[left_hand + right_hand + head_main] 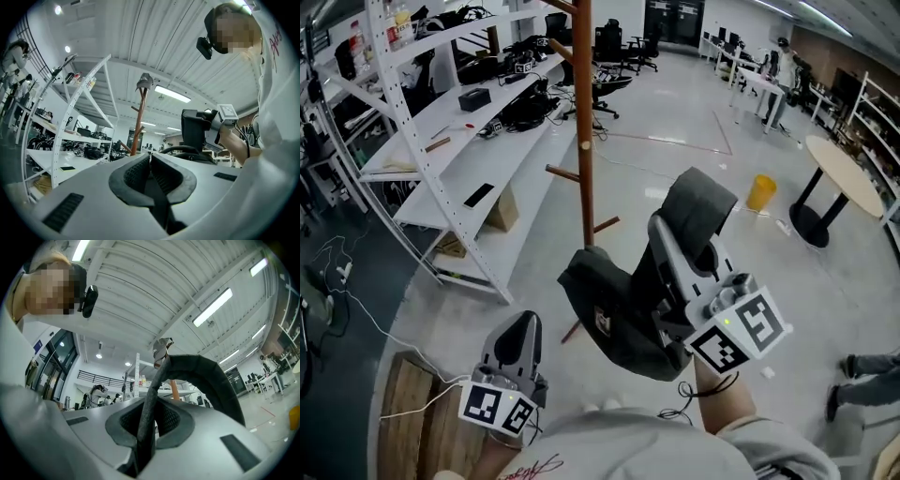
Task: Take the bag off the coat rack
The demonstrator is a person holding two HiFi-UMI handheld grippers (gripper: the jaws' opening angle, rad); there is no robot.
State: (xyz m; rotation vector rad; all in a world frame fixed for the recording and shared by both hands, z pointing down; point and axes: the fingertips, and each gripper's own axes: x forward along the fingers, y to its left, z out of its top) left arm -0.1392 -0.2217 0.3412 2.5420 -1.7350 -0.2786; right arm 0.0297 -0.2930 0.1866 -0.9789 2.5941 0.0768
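One dark bag, one wooden coat rack, two grippers. The right gripper tilts slightly upward, its fingers pinching the bag's strap — the bag hangs below them, the rack beyond. The left gripper is nearly level, its fingers pressed together — nothing between them.

left gripper: my pale grey shell, black ridged pads, marker cube in black-and-white squares | right gripper: same grey, its cube has a small green light | black cable by my right wrist | white shirt, red script lettering
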